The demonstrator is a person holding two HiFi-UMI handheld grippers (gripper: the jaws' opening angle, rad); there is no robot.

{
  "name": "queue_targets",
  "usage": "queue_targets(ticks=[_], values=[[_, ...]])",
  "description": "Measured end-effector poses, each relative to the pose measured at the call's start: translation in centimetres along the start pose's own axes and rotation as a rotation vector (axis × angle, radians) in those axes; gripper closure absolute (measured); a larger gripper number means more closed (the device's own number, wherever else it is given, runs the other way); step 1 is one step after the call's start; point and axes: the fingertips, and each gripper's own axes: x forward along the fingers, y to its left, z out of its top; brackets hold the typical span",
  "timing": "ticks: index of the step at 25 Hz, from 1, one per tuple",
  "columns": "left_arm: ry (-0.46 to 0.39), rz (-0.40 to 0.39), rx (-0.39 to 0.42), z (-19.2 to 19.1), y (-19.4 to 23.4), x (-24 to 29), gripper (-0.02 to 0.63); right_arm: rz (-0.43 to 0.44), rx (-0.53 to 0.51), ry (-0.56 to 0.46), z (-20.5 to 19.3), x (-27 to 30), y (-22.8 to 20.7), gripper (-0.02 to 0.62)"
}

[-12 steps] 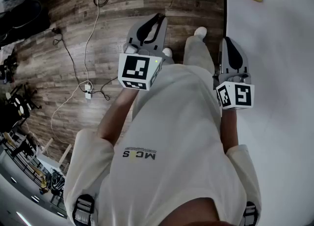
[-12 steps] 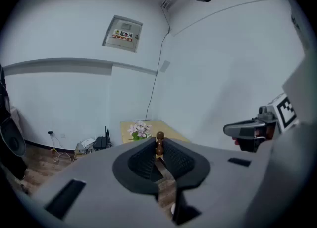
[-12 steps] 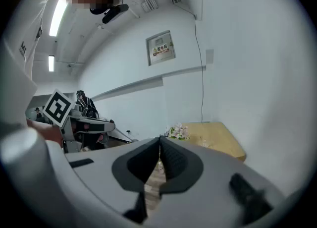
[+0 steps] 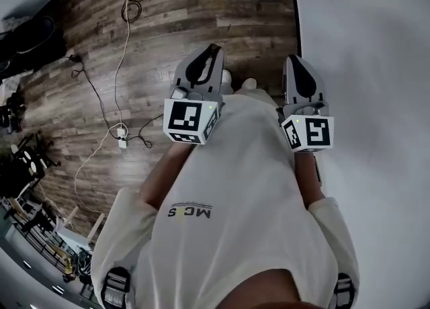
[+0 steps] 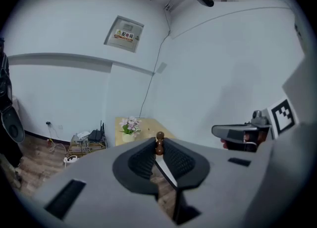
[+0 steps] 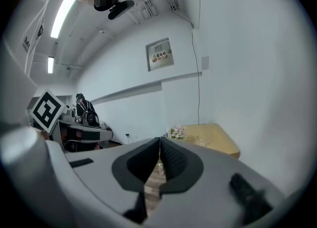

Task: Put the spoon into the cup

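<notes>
The left gripper (image 5: pixel 159 141) has its jaws drawn narrow on the spoon (image 5: pixel 159 145). The spoon's brown beaded end stands up between the jaw tips, and a pale strip, seemingly its handle, runs down and back through the slot between the pads. The right gripper (image 6: pixel 159 142) has its jaws closed tip to tip with nothing in them; only a strip of floor shows through the gap lower down.

In the head view both grippers are held out side by side in front of the person's white shirt (image 4: pixel 242 200). The left gripper (image 4: pixel 213 49) is over the wooden floor (image 4: pixel 80 52) and the right gripper (image 4: pixel 295 60) is at the edge of the white wall (image 4: pixel 376 66) on the right. Each carries its marker cube (image 4: pixel 191 119) near the hand. Loose cables (image 4: pixel 124 52) trail over the floor to the left.

Far ahead a yellow table (image 5: pixel 146 123) stands against the wall, with a small pot of flowers (image 5: pixel 130 126) on it. A framed sign (image 5: pixel 126 34) hangs high on the far wall.
</notes>
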Motion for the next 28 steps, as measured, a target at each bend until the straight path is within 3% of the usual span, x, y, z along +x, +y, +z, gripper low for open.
queue_targets(ticks=[4,9,21,28], values=[[-0.013,-0.011,0.045,0.5,-2.1,0.5,0.554,-0.006,0.05,-0.037,-0.3,-1.5,-1.5,0.563],[-0.024,-0.013,0.042,1.3,-4.2,0.7,0.554,-0.011,0.059,-0.033,-0.6,-3.4,-3.5,0.561],[0.021,-0.116,0.064,0.8,-13.5,4.2,0.554,-0.081,0.116,-0.057,-1.3,-8.0,-10.5,0.561],[0.039,-0.136,0.087,1.1,-13.8,7.7,0.554,-0.08,0.139,-0.033,-2.8,-5.9,-12.6,0.561]])
